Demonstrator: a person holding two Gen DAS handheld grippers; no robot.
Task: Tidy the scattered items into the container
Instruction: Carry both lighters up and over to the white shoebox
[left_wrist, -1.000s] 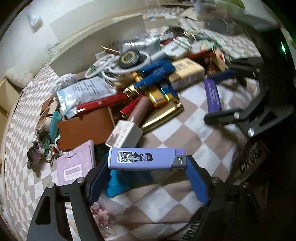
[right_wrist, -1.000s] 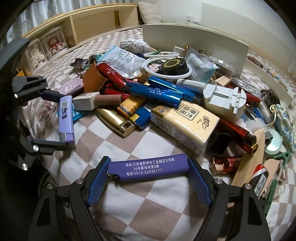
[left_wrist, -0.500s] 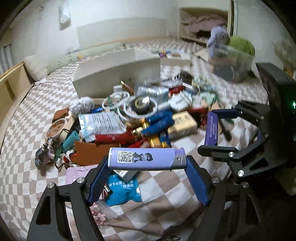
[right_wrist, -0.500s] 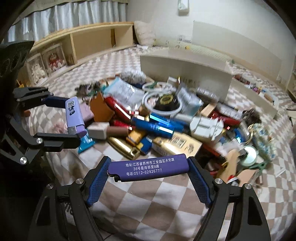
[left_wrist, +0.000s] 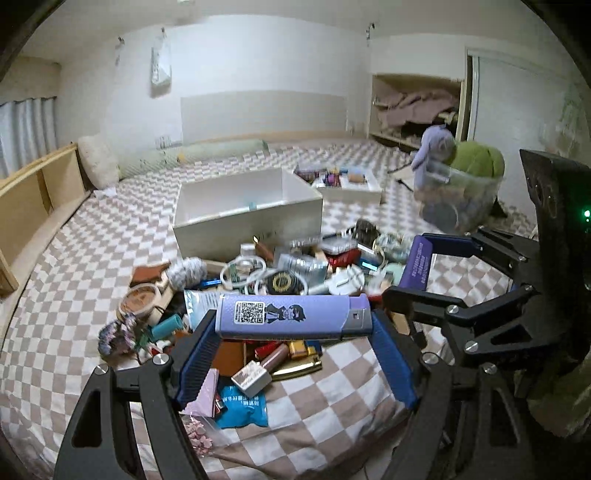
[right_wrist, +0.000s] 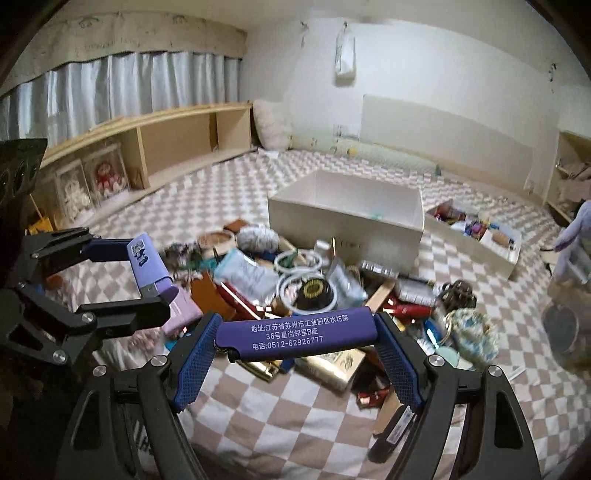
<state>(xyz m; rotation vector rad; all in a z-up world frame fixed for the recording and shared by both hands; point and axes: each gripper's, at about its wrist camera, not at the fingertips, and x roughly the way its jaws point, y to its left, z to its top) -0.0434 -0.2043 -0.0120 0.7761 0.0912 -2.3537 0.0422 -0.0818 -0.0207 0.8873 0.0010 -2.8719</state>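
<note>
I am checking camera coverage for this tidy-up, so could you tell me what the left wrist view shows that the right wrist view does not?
Only the left wrist view shows the green plush in the clear bin and the teal packet near the camera.

Only the right wrist view shows the curtains and the framed dolls on the low shelf.

Both show the left gripper clamping the light purple lighter, the right gripper clamping the dark purple lighter, the pile, and the white box behind it.
</note>
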